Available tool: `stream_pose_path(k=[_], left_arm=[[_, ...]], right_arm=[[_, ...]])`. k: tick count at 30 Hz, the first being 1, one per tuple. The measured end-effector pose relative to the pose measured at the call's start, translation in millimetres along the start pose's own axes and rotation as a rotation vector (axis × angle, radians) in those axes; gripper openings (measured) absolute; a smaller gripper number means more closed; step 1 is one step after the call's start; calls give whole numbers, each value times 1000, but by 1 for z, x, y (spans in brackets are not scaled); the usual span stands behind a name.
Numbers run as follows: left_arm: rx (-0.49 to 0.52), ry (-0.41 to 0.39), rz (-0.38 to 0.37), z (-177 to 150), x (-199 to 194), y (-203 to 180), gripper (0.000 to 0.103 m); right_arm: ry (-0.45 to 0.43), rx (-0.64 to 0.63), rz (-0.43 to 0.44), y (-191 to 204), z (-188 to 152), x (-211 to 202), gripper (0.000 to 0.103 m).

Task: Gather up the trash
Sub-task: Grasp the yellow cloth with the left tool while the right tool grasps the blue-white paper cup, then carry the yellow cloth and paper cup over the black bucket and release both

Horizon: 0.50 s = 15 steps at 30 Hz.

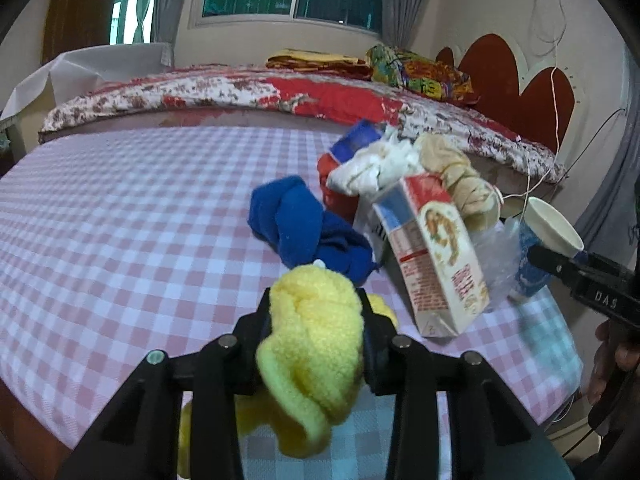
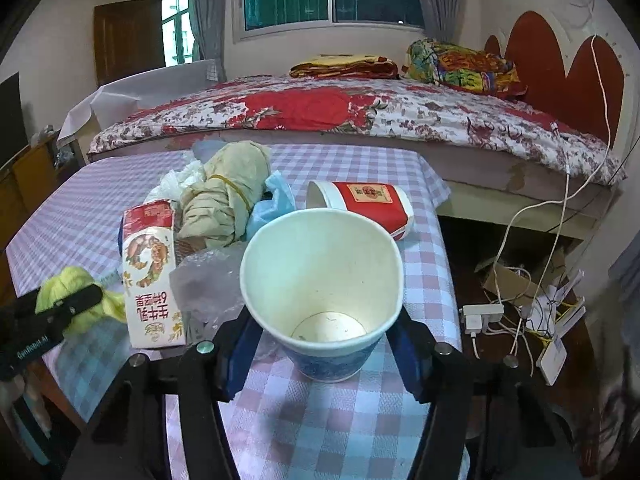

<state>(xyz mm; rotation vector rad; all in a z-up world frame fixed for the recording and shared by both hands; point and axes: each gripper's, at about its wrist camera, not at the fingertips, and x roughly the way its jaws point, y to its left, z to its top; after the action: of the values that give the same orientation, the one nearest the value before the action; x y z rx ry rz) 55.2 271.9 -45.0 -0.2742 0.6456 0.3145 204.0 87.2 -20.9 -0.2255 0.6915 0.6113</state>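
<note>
- Currently, a yellow fuzzy cloth (image 1: 316,344) is pinched between the pads of the left hand-held gripper (image 1: 316,300), at the near edge of the desk (image 1: 120,208), which is covered by a pink-and-white checked cloth.
- A blue-and-white paper cup (image 2: 324,288) is clasped on both sides by the right hand-held gripper (image 2: 322,316), its mouth tilted toward the camera; nothing but a few dark specks is seen on its white inner wall and bottom.
- A red paper cup (image 2: 362,204) is seen lying on its side on the desk behind the held cup, its open end turned left; what is inside cannot be told.
- A milk carton (image 2: 150,276) with red and white print stands propped at a tilt just left of the held cup, leaning against the pile of trash; whether it holds anything cannot be told.
- Crumpled clear plastic (image 2: 208,284) is wedged between the carton and the held cup.
- A beige bundle (image 2: 228,196) bound with a rubber band rests on top of the pile, with white crumpled paper (image 1: 376,168) and a light blue bag (image 2: 272,204) beside it.
- A blue cloth (image 1: 304,228) lies on the desk just beyond the yellow one.
- A bed (image 2: 360,116) with a floral cover is seen behind the desk.
</note>
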Motion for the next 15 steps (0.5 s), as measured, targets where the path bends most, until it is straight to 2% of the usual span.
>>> stream_pose_path(k=[6, 15], left_arm=[[27, -30, -19, 6, -21, -13, 38], [140, -43, -160, 8, -39, -83, 38]], right_arm=[[-40, -3, -13, -4, -7, -31, 62], [-79, 59, -91, -50, -36, -97, 62]])
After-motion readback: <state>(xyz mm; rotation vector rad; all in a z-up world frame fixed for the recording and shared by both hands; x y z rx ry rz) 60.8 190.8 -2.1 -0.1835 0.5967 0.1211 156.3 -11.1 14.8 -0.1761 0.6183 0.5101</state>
